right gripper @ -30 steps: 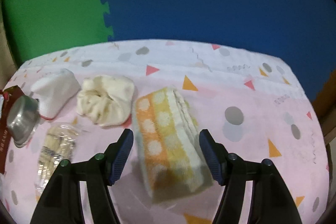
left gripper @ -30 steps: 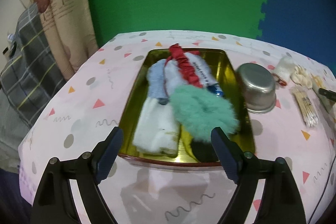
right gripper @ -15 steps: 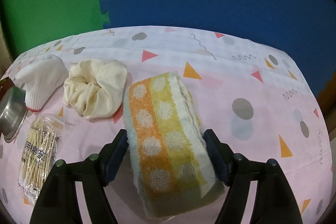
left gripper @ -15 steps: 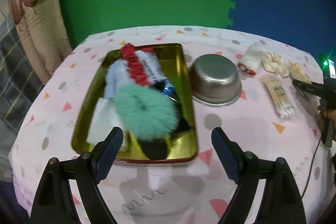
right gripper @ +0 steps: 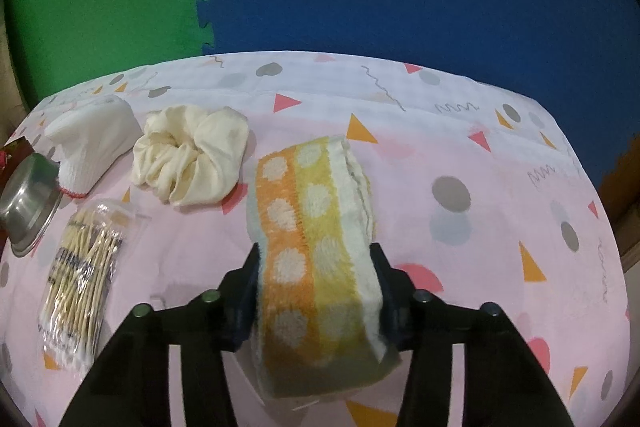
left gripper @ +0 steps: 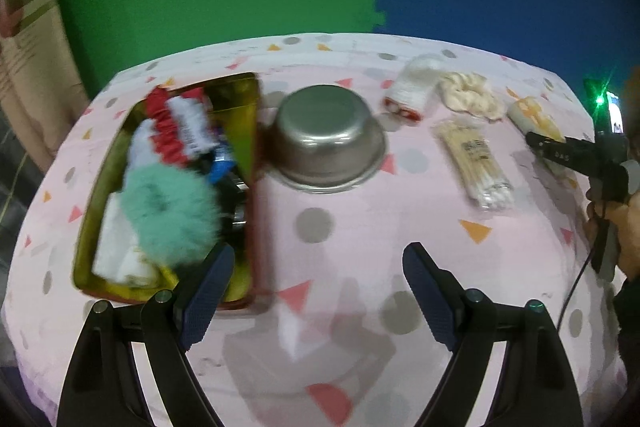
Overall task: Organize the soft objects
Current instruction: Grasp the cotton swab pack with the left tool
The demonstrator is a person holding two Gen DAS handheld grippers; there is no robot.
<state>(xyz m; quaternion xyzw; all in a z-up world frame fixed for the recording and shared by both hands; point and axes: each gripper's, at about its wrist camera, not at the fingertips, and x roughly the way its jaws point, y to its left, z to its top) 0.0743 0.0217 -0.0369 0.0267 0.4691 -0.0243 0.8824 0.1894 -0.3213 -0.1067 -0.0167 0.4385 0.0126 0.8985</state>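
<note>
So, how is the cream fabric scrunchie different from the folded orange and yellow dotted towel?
The cream fabric scrunchie is a plain, crumpled ring; the folded orange and yellow dotted towel is a long, patterned block. The scrunchie lies free on the tablecloth; the towel sits between the closing jaws of the right hand-held gripper. Both are soft cloth.

We see an orange-and-yellow towel [right gripper: 316, 251] with white dots, a cream scrunchie [right gripper: 190, 155], a mint fluffy scrunchie [left gripper: 170, 215] and a pink counter [right gripper: 460, 267] with triangles
</note>
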